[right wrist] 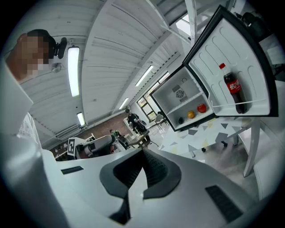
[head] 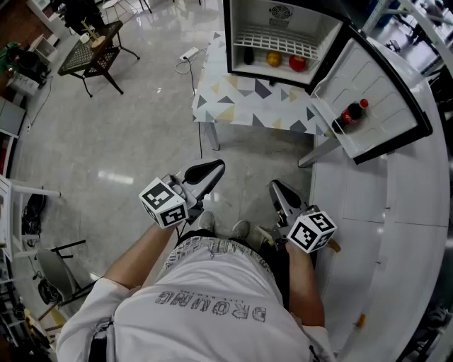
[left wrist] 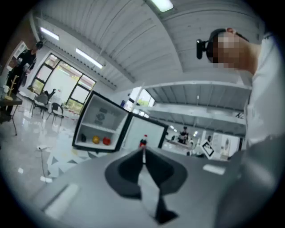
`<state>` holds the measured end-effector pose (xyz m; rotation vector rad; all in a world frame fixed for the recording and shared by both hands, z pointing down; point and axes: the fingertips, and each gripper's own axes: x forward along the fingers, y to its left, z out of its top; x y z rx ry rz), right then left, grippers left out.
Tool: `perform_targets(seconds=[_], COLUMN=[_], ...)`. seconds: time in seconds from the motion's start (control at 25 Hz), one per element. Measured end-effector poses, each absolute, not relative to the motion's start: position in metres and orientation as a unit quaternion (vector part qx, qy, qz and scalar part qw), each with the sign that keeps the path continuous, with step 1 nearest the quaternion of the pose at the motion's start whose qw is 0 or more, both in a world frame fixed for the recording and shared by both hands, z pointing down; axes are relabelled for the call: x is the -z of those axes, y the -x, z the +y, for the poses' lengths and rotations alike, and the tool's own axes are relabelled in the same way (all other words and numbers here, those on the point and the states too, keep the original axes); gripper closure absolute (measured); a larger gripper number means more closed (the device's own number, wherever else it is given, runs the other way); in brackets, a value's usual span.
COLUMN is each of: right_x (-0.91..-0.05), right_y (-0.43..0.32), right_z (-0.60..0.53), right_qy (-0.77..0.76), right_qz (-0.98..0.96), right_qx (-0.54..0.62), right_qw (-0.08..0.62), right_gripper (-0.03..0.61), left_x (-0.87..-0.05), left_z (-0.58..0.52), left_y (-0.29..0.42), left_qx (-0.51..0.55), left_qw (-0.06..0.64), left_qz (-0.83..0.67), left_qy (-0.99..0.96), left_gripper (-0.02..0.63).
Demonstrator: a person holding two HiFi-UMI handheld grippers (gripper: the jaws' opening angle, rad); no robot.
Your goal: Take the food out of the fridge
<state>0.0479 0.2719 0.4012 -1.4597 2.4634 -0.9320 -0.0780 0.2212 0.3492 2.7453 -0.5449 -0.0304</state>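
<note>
The small fridge (head: 283, 14) stands open on a table, well ahead of both grippers. On its lower shelf lie a dark item (head: 248, 55), an orange fruit (head: 273, 59) and a red fruit (head: 298, 63). A cola bottle (head: 352, 113) sits in the shelf of the open door (head: 382, 92), which swings out to the right. My left gripper (head: 216, 167) is shut and empty, held level at waist height. My right gripper (head: 274, 186) is also shut with nothing in it. The right gripper view shows the red fruit (right wrist: 201, 107), orange fruit (right wrist: 190, 114) and bottle (right wrist: 233, 88) far off.
The fridge rests on a table with a triangle-patterned cloth (head: 248, 99). A white curved counter (head: 382, 233) runs along the right. A dark wicker side table (head: 92, 56) stands at the far left, and a cable (head: 187, 56) lies on the shiny floor.
</note>
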Motion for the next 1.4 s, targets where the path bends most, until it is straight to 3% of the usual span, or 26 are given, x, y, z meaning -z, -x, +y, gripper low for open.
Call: perform_targets(seconds=[0.68, 1.4], right_x=[-0.398, -0.415], right_y=[-0.068, -0.079], right_z=[0.295, 0.234], right_qy=[0.487, 0.503], right_qz=[0.82, 0.807], right_qx=[0.291, 0.304], right_qw=[0.072, 0.055], right_gripper=[0.589, 0.589], left_x=[-0.353, -0.371], left_z=[0.246, 0.18], left_y=[0.062, 0.055], left_qx=[0.003, 0.01], left_qw=[0.159, 0.181], left_qz=[-0.196, -0.191], left_qy=[-0.968, -0.965], left_gripper=[0.592, 0.592])
